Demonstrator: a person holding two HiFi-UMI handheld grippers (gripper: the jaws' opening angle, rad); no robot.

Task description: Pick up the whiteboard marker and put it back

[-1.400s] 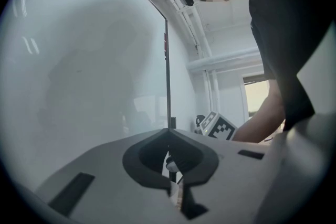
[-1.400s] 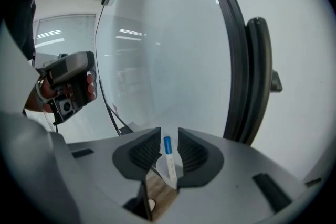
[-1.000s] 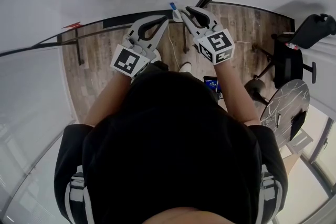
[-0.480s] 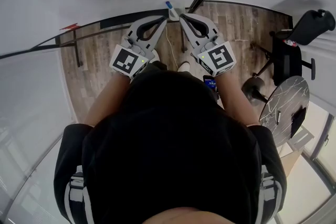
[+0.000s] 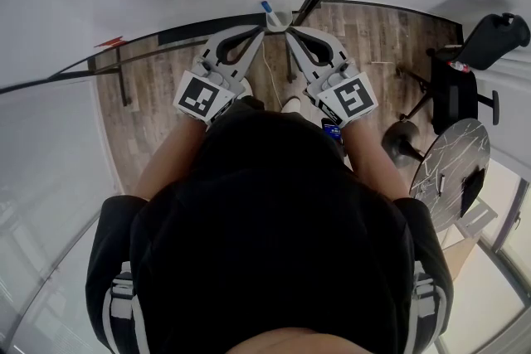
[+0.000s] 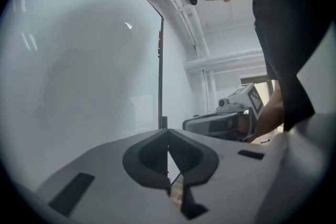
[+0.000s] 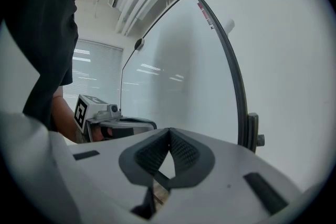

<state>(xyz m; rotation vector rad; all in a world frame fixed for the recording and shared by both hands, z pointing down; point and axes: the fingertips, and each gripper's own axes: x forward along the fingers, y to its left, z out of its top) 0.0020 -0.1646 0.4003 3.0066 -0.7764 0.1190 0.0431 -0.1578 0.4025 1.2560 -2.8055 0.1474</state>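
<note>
a black office chair [image 5: 461, 99] is seen on the wood-plank floor [image 5: 162, 87] beside a round marble-topped table [image 5: 440, 166].

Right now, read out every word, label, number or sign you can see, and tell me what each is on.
No readable words or numbers.
Left cube, right cube: black-and-white square patterns, not letters.
Red label on the whiteboard frame: too small to read.

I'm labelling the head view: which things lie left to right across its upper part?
left gripper → blue-capped marker → right gripper → black office chair. The round table is left out because it overlaps the chair.
</note>
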